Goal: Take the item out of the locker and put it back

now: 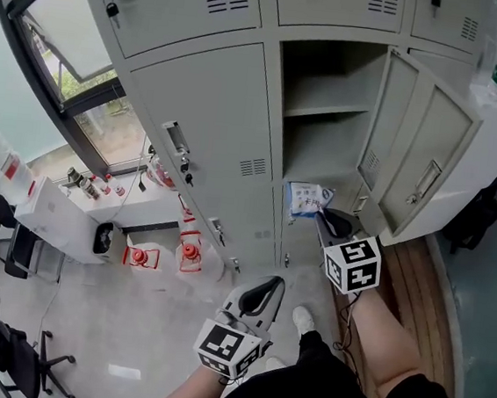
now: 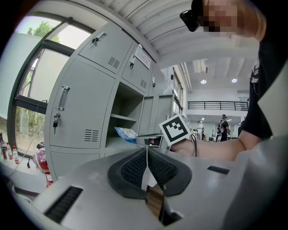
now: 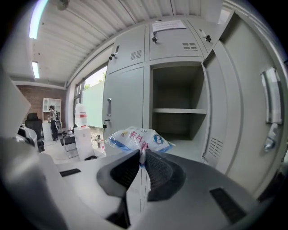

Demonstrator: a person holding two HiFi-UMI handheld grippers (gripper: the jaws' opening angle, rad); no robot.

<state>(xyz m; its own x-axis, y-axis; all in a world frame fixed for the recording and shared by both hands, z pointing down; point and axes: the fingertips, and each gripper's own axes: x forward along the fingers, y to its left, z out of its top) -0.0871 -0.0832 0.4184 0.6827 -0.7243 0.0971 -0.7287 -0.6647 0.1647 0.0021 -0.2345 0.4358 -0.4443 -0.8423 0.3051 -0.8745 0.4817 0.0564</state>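
The item is a blue-and-white plastic packet with red print. My right gripper is shut on its near edge and holds it in the air just in front of the open locker. In the right gripper view the packet sticks up past the pinched jaws, with the locker's bare shelf behind it. The locker door stands swung open to the right. My left gripper hangs low near the person's legs, shut with nothing in it. From the left gripper view, the packet shows beside the right gripper's marker cube.
Shut locker doors with keys fill the wall to the left. Red-and-white cones and a white cabinet stand on the floor at left, with office chairs nearer. A wooden strip of floor runs along the right.
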